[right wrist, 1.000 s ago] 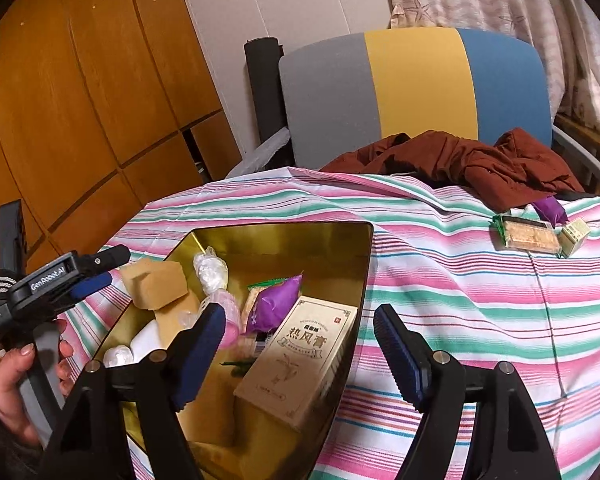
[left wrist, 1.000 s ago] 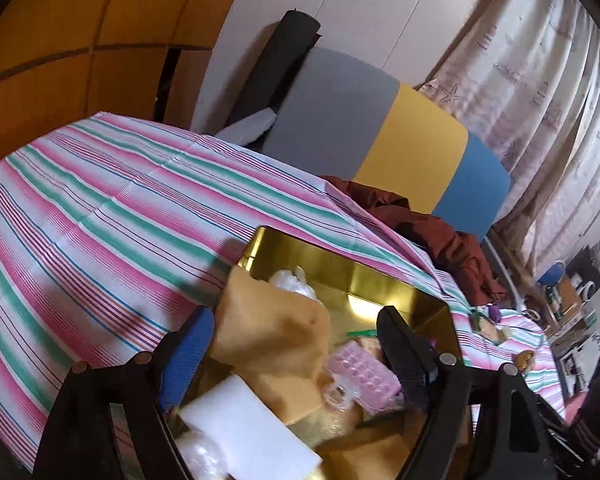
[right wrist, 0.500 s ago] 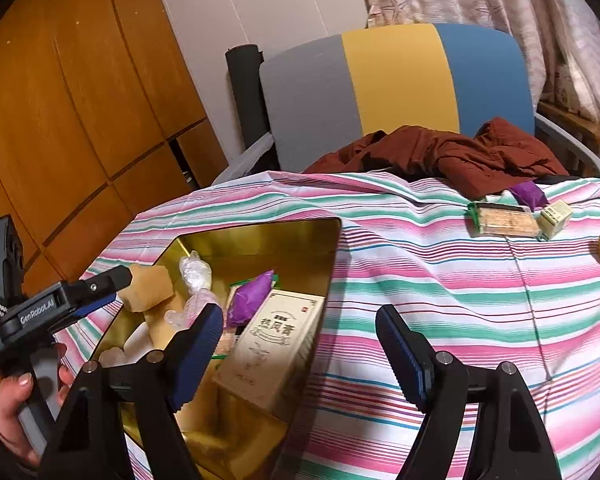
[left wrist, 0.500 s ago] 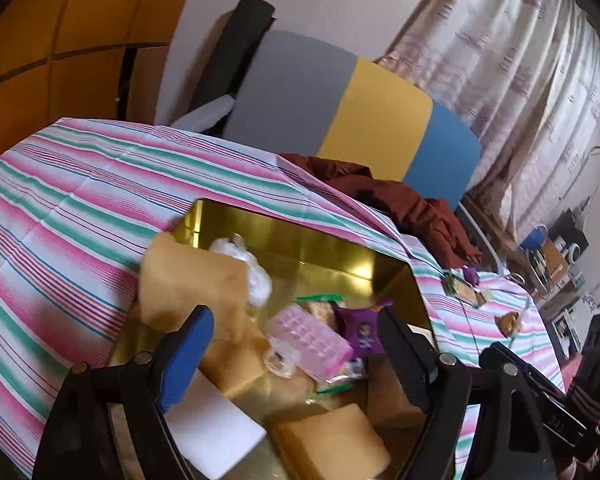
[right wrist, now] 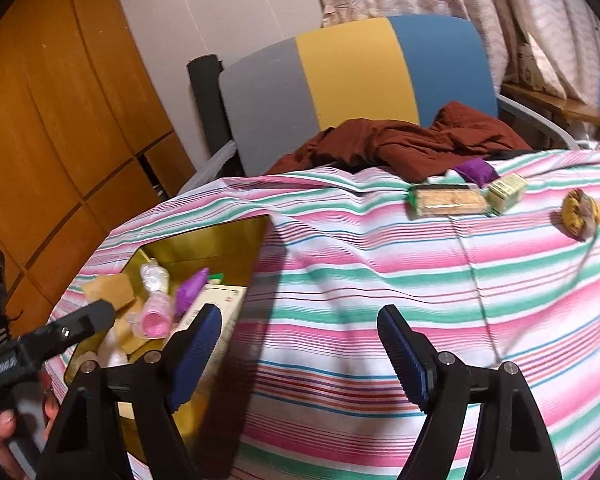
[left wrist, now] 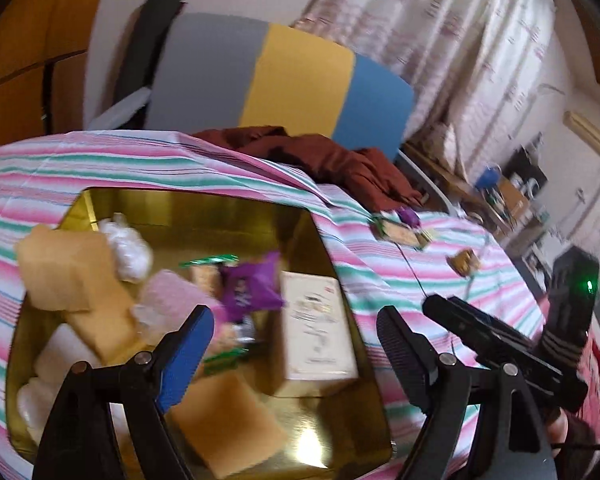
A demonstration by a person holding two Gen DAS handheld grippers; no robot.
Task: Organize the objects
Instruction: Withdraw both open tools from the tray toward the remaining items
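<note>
Both views are warm-toned and moderately bright, with black fisheye corners and strong bending of straight lines near the edges. The left wrist view is smeared by motion blur: the items in the gold tin are soft, print on the white box is unreadable, and the curtain is streaked and washed out by light coming through it. A bright glare spot sits on the tin floor near the bottom edge. The right wrist view is sharper; the striped cloth shows crisp lines, with soft dark shadows falling across it beside the tin and under the fingers. A green indicator light glows on the right gripper.
</note>
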